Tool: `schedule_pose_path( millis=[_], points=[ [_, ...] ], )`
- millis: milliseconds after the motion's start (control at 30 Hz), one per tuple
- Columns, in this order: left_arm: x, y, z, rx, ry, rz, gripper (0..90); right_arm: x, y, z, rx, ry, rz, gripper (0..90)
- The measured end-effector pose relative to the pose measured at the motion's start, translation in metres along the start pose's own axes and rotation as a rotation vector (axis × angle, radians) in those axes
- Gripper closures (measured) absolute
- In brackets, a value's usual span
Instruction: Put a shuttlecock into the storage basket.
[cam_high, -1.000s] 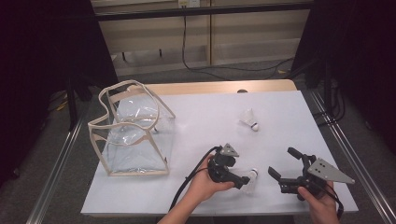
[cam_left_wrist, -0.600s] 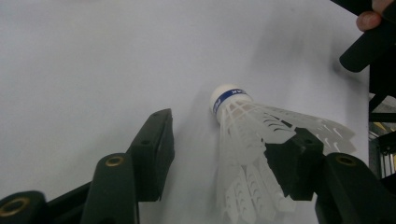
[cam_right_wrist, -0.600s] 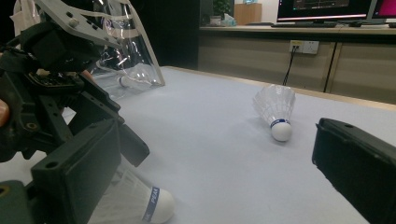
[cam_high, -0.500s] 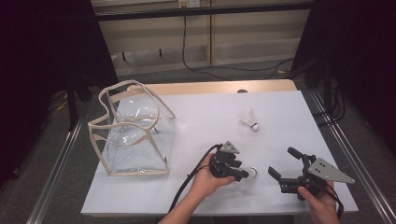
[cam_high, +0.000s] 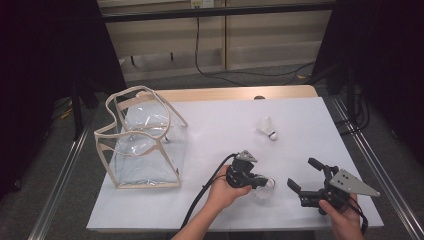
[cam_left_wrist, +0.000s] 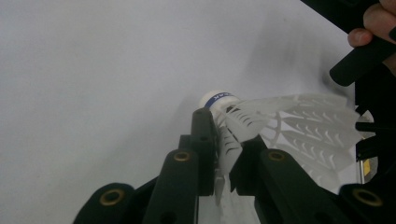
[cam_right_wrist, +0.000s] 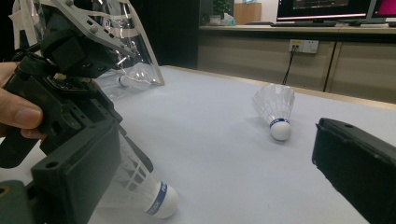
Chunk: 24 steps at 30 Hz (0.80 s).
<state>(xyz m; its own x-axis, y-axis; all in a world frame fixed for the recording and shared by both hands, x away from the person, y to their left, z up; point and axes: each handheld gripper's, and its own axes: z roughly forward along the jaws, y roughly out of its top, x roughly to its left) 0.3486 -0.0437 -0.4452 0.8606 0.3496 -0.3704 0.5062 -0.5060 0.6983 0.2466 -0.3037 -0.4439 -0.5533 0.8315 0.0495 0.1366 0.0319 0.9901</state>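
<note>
— Shuttlecock (cam_left_wrist: 243, 126): where is it found, and how is it held?

— It is found on the white table (cam_high: 220, 130), near the front edge, between the two hands. In the left gripper view its feather skirt is seen pinched between the black jaws of the left gripper (cam_left_wrist: 223, 140), which have just been closing onto it; the cork with its blue band is left free beyond the jaw tips. From the high view only a white blur is made out at the left gripper (cam_high: 261, 182).

— And the right gripper (cam_high: 306, 175)?

— Its jaws are seen spread wide in the high view, with nothing between them. It is kept just beside the held shuttlecock, apart from it.

— What is added by the right gripper view?

— The cork is shown resting on the table surface. A second shuttlecock (cam_right_wrist: 275, 112) is seen farther back, tilted with its cork on the table. A third shuttlecock (cam_right_wrist: 133, 80) is made out inside the clear bag (cam_high: 142, 145), well apart at the left.
</note>
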Motion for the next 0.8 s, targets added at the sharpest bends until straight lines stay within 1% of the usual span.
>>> schedule_pose_path(
  millis=[67, 200, 267, 333, 367, 433, 467, 633, 667, 767, 800],
  points=[
    [0.001, 0.000, -0.001, 0.007, 0.003, 0.002, 84.9, 0.000, 0.000, 0.000, 0.002, 0.000, 0.000, 1.0],
    [0.001, 0.000, -0.004, -0.003, 0.001, 0.001, 86.6, 0.000, 0.000, 0.000, 0.000, 0.000, -0.003, 1.0],
    [0.001, 0.001, -0.006, -0.008, -0.014, -0.005, 87.0, 0.000, 0.000, 0.000, -0.002, 0.000, -0.003, 1.0],
    [0.000, 0.001, -0.008, -0.013, -0.013, -0.009, 87.6, 0.000, 0.000, 0.000, -0.002, 0.000, -0.003, 1.0],
    [0.000, 0.001, -0.008, -0.015, -0.020, -0.015, 87.6, 0.000, 0.000, 0.000, -0.002, 0.000, -0.004, 1.0],
    [0.001, 0.002, -0.011, -0.008, -0.018, -0.014, 87.8, 0.000, 0.000, 0.000, -0.001, -0.002, -0.004, 1.0],
    [0.001, 0.001, -0.011, -0.010, -0.024, -0.019, 88.0, 0.000, 0.000, 0.000, 0.000, -0.003, -0.005, 1.0],
    [0.000, 0.002, -0.017, 0.001, -0.039, -0.015, 88.2, -0.001, 0.000, 0.000, -0.001, -0.005, -0.002, 1.0],
    [0.000, 0.002, -0.019, -0.003, -0.051, -0.019, 88.3, -0.001, 0.000, 0.000, -0.001, -0.004, -0.002, 1.0],
    [0.001, 0.003, -0.022, 0.004, -0.062, -0.030, 88.9, 0.000, 0.000, 0.000, 0.001, -0.004, -0.002, 1.0],
    [0.000, 0.002, -0.023, -0.001, -0.064, -0.037, 89.1, -0.001, 0.000, 0.000, 0.001, -0.004, -0.004, 1.0]
  ],
)
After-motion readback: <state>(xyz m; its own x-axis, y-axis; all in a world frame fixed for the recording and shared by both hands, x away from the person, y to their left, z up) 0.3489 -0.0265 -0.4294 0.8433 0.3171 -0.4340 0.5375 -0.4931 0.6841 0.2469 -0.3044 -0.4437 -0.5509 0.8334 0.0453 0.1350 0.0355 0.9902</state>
